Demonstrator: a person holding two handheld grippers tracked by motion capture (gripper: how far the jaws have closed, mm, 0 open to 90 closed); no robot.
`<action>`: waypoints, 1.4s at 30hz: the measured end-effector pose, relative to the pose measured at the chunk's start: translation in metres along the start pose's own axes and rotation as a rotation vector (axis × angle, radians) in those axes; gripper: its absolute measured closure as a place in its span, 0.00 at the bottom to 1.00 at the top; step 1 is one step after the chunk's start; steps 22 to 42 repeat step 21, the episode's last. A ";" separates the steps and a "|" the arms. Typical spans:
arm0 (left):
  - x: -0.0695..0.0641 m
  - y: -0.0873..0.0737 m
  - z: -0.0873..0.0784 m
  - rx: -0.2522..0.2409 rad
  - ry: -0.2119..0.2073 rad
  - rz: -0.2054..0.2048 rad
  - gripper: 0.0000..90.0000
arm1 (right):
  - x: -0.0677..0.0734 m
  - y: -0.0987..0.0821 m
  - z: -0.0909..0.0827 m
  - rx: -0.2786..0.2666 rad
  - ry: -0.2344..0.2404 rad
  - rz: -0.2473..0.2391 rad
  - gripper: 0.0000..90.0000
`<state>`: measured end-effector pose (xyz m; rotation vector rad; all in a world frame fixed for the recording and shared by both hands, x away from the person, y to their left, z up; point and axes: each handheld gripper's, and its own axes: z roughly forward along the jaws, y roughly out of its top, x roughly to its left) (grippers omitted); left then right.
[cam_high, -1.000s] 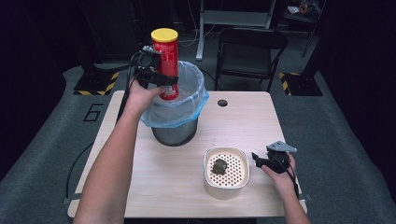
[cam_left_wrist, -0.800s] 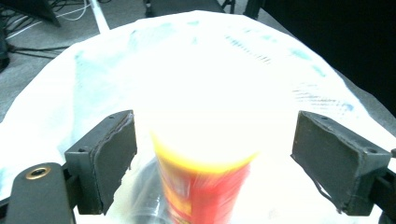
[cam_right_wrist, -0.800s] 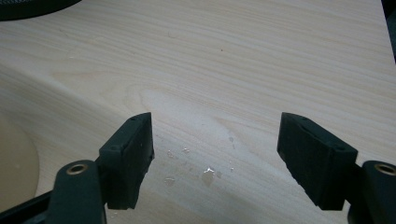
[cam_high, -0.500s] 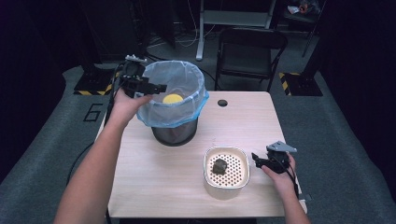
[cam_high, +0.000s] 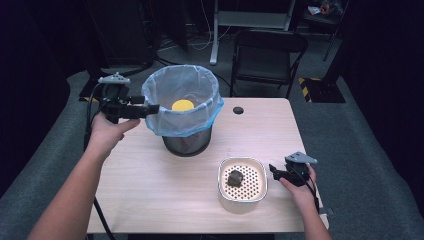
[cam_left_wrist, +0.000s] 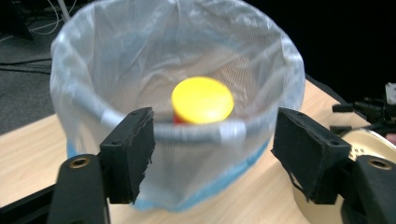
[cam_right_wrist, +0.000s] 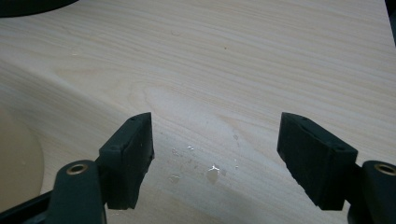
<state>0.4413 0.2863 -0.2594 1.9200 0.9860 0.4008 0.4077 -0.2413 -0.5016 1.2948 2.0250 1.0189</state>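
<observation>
The red can with a yellow lid (cam_high: 182, 105) stands inside the waste bin (cam_high: 186, 142), and from above mostly its round yellow top is seen. In the left gripper view the yellow lid (cam_left_wrist: 202, 100) appears in the middle of the bin opening, with a small strip of red below it. The bin is a dark mesh basket lined with a pale blue plastic bag (cam_high: 165, 122), whose edge is folded down over the rim. It stands on the wooden table (cam_high: 150, 185), toward the far edge and a little to the left of the middle.

The left gripper (cam_high: 150, 108) is held at the left side of the bin, at the height of the rim, with its tips near the bag. Its jaws are apart and nothing is between them; in the left gripper view they frame the near wall of the bag (cam_left_wrist: 196, 182). The left hand (cam_high: 107, 131) holds it from below.

Near the front right part of the table there is a cream container with a perforated insert (cam_high: 243, 185), and a small dark lump (cam_high: 234, 178) lies on the insert. Just beside it, at the right edge of the table, the right gripper (cam_high: 276, 171) rests low, pointing toward the container. Its jaws are also apart, over the bare wood (cam_right_wrist: 219, 93), where some small wet spots (cam_right_wrist: 212, 173) are seen.

A small dark round hole (cam_high: 238, 110) is in the table near the far edge. Behind the table stands a folding chair (cam_high: 265, 55).
</observation>
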 end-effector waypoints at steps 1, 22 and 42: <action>0.000 -0.005 -0.002 0.000 -0.005 0.000 0.36 | 0.000 0.000 0.000 -0.001 0.000 0.003 0.30; 0.025 -0.166 0.018 0.002 0.072 -0.089 0.23 | 0.003 -0.003 0.001 0.017 -0.018 0.006 0.30; 0.025 -0.166 0.018 0.002 0.072 -0.089 0.23 | 0.003 -0.003 0.001 0.017 -0.018 0.006 0.30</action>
